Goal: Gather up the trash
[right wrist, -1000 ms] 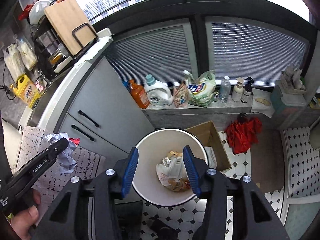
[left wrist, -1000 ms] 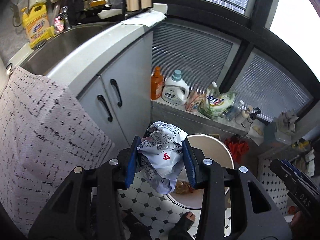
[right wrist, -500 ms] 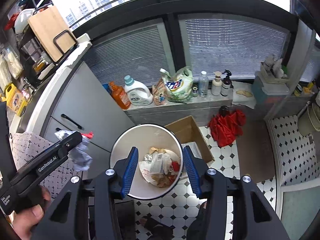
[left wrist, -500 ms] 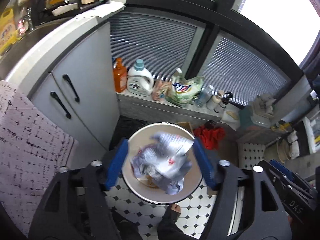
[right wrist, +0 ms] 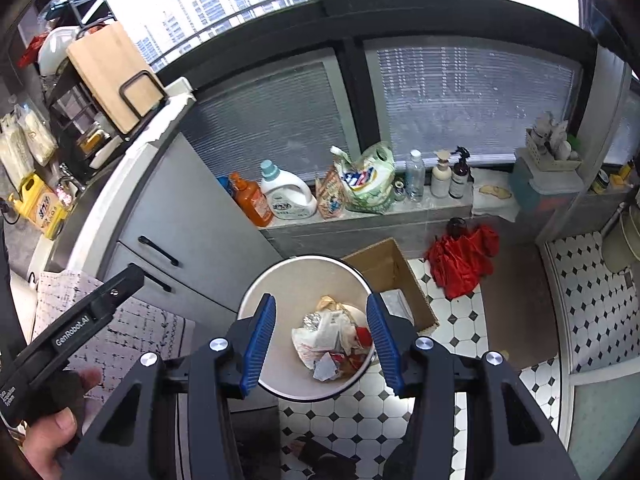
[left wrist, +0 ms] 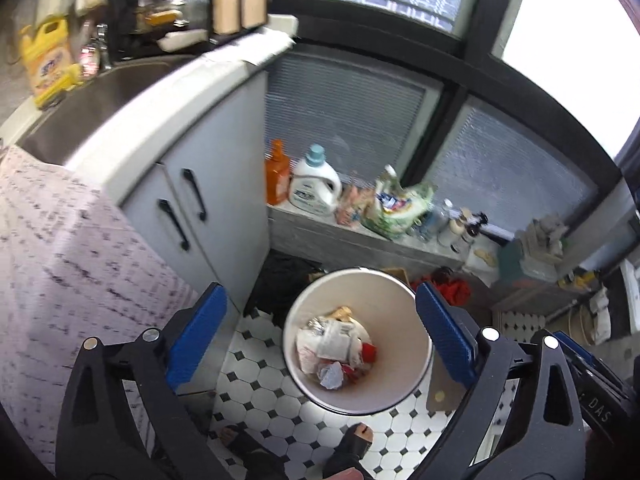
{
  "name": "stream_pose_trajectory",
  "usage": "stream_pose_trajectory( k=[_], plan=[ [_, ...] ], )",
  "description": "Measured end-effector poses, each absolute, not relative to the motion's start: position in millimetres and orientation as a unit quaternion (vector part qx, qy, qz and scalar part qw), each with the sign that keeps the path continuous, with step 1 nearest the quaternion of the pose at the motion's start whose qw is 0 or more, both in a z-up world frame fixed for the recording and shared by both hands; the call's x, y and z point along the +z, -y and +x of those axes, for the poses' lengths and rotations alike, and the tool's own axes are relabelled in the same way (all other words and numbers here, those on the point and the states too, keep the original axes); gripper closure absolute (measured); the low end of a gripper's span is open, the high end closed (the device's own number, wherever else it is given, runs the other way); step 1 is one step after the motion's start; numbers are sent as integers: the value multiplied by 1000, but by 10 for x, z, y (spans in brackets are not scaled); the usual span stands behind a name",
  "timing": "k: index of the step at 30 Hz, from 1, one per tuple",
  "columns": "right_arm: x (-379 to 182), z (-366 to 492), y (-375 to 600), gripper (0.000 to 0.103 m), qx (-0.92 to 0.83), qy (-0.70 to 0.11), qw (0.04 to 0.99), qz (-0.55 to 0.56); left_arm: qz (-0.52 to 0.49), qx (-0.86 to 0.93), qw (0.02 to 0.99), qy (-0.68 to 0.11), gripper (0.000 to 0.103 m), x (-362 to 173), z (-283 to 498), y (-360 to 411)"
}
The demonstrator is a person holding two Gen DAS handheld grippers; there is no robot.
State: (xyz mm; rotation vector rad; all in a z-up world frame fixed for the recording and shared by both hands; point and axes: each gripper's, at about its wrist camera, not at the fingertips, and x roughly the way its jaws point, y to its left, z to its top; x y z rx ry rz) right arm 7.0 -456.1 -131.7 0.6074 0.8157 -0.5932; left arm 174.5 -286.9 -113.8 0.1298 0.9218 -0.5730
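The round white plastic waste bin (left wrist: 416,312) stands on the black-and-white tiled floor (left wrist: 272,396) below both grippers, and the crumpled wrappers and paper scraps (left wrist: 334,354) lie heaped at its bottom. The left gripper (left wrist: 320,340) has just been opening: its blue pads stand wide apart with nothing between them, so this drop looks done. The right gripper (right wrist: 322,346) hovers over the same bin with its jaws partly open and empty. Whether more rubbish waits elsewhere I cannot tell from here; none shows on the floor nearby.

Just beside the bin sits an open brown cardboard box (right wrist: 390,276), and a red crumpled cloth (right wrist: 462,258) lies further off. The grey cabinet with black handles (left wrist: 208,204) rises close on the left, and a sandalled foot (left wrist: 352,446) nearly touches the bin's near side. Nothing blocks the bin's mouth.
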Motion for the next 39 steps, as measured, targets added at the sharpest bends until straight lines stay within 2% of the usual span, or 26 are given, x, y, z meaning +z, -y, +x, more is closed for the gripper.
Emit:
stream_pose_trajectory(
  k=[3, 14, 18, 20, 30, 39],
  plan=[
    [-1213, 173, 4431, 53, -270, -378, 840, 281, 57, -260, 865, -426, 7, -1007, 1820, 2657],
    [-783, 678, 3760, 24, -232, -353, 871, 248, 49, -220, 892, -393, 6, -617, 2121, 1811],
    [-679, 843, 3514, 20, -224, -350, 878, 240, 50, -212, 896, -387, 6, -516, 2243, 1543],
    [-640, 911, 3392, 14, -220, -348, 880, 238, 51, -213, 898, -382, 6, -462, 2289, 1417],
    [-407, 1164, 2842, 11, -178, -348, 896, 208, 44, -192, 909, -368, 6, -168, 2317, 817],
    [-40, 1106, 2630, 9, -111, -320, 925, 172, 14, -122, 937, -326, 6, 202, 1991, 481]
  ],
)
